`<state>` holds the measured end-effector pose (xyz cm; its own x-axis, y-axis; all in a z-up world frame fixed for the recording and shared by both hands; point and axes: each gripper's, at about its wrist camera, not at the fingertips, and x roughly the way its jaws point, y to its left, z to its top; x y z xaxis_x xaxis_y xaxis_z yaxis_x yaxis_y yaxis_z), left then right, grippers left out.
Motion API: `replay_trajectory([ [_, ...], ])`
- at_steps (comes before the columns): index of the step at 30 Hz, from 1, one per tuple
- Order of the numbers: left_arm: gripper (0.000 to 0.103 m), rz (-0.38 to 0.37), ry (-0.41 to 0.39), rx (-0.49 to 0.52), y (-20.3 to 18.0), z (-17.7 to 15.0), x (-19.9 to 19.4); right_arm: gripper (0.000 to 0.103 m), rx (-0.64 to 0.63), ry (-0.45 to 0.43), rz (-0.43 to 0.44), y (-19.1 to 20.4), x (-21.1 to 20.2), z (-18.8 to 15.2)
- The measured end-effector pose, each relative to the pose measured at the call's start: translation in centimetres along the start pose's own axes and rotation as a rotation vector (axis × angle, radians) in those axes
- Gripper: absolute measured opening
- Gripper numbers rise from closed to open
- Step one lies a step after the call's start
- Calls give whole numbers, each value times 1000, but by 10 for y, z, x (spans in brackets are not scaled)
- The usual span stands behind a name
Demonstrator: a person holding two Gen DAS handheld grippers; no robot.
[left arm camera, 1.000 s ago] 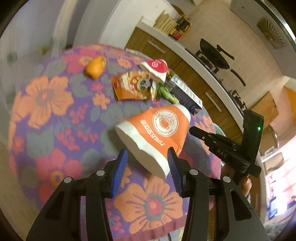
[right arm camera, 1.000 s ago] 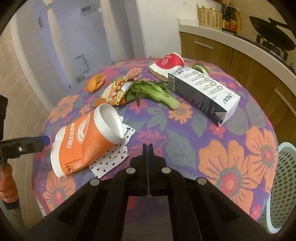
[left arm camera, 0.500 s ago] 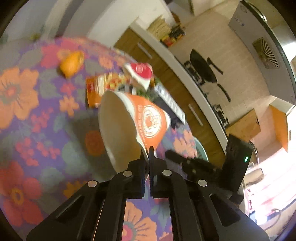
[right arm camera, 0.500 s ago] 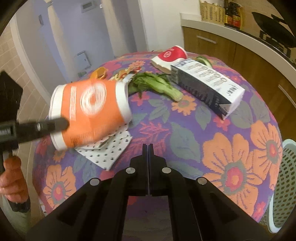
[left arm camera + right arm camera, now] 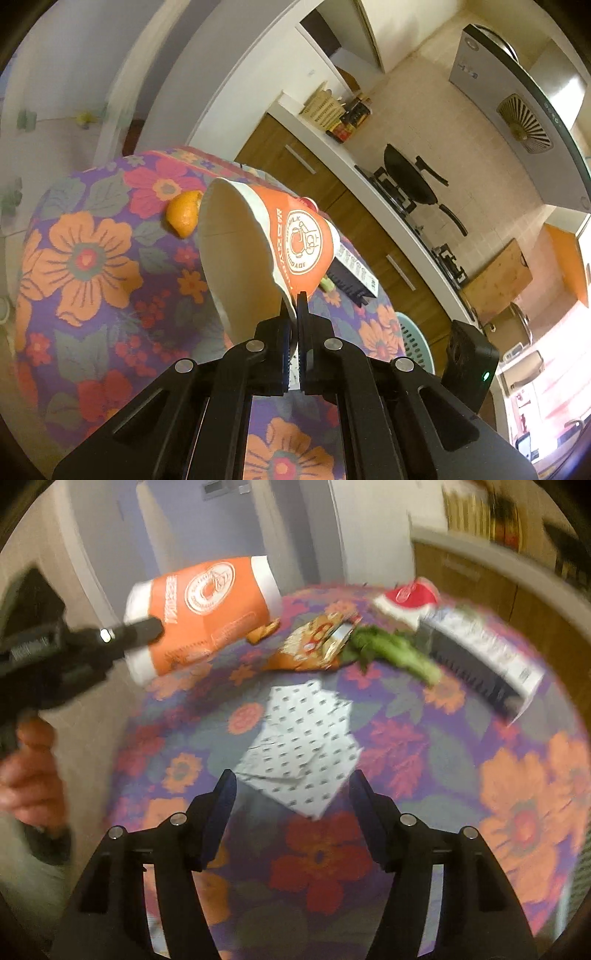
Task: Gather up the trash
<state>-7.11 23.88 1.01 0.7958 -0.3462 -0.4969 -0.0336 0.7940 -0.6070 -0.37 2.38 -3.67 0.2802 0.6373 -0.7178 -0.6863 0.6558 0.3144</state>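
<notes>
Orange paper cup (image 5: 295,243) is hanging above the counter (image 5: 424,746), left gripper (image 5: 293,332) jaws clamping its rim; right gripper (image 5: 291,794) jaws just opening (nothing between) over the dotted napkin (image 5: 303,746).

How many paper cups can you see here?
2. The orange cup is held up off the table by its rim in the left claw. The red cup lies on its side at the table's far edge, beside the carton.

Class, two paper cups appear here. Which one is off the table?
The orange paper cup: the left gripper holds it by its rim in the air. The red paper cup lies on the tablecloth.
</notes>
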Motion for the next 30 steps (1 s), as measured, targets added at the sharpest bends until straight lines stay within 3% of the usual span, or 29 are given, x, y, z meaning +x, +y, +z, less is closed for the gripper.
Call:
replay_trajectory([
  [3, 1, -10, 8, -2, 1, -1, 3, 56, 81, 35, 62, -10, 7, 5],
  [6, 1, -19, 12, 1, 0, -2, 5, 53, 151, 65, 61, -15, 19, 13],
  [8, 1, -24, 13, 8, -1, -2, 5, 44, 173, 77, 64, -16, 25, 18],
  [10, 1, -27, 13, 12, 0, -1, 5, 22, 170, 98, 56, -11, 35, 20],
  [13, 1, -29, 12, 17, 0, -1, 4, 10, 130, 98, 36, 0, 38, 19],
  [22, 1, -34, 17, 58, -19, 3, 8, 1, 128, -12, 11, -6, -7, 15],
  [30, 1, -77, 35, 188, -82, 12, 34, 1, 208, -175, -73, -54, -90, 7],
])
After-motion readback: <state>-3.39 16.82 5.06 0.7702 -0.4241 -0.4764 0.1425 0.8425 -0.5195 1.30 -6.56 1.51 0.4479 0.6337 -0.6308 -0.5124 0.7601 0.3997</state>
